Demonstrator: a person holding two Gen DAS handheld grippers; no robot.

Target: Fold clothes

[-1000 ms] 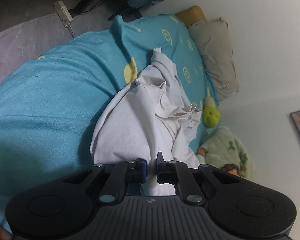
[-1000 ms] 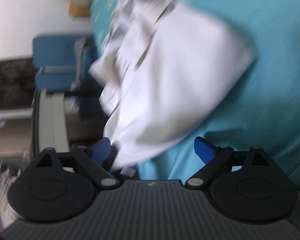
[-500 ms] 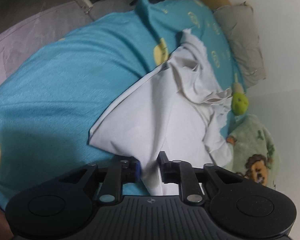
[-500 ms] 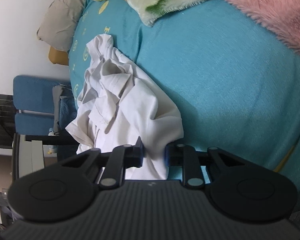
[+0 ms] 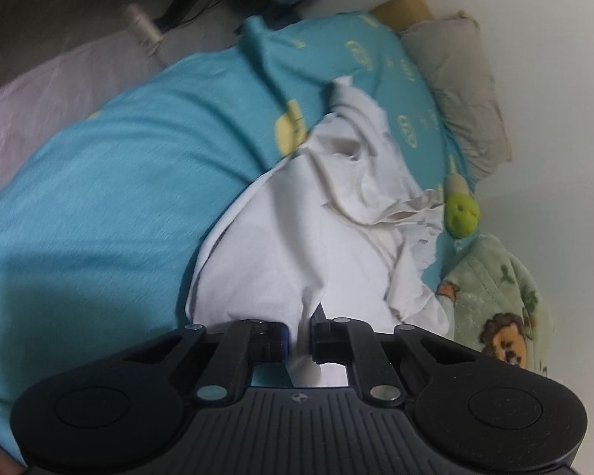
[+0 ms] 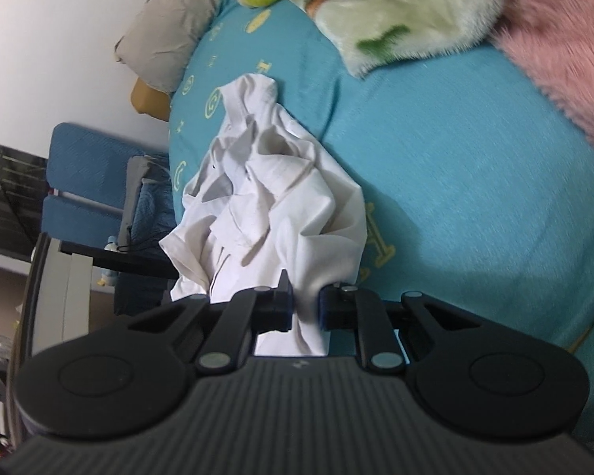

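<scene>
A white shirt [image 5: 297, 237] lies crumpled on the turquoise bedsheet [image 5: 99, 206], its collar end bunched toward the pillows. My left gripper [image 5: 300, 337] is shut on the shirt's near edge, white cloth pinched between its fingers. In the right wrist view the same white shirt [image 6: 273, 206] hangs in folds over the bedsheet [image 6: 475, 182], and my right gripper [image 6: 305, 308] is shut on another part of its near edge. The cloth between the two grips is creased and sags.
A grey pillow [image 5: 459, 91] and a tan one [image 5: 404, 4] lie at the head of the bed. A green plush toy [image 5: 461, 208], a pale green cartoon blanket [image 5: 495, 297] and a pink fluffy blanket [image 6: 566, 51] lie beside the shirt. A blue chair [image 6: 87, 186] stands beyond the bed.
One second ago my right gripper was open beside the shirt; it has since shut on the hem. The left gripper kept its hold, and the shirt was drawn out flatter over the sheet.
</scene>
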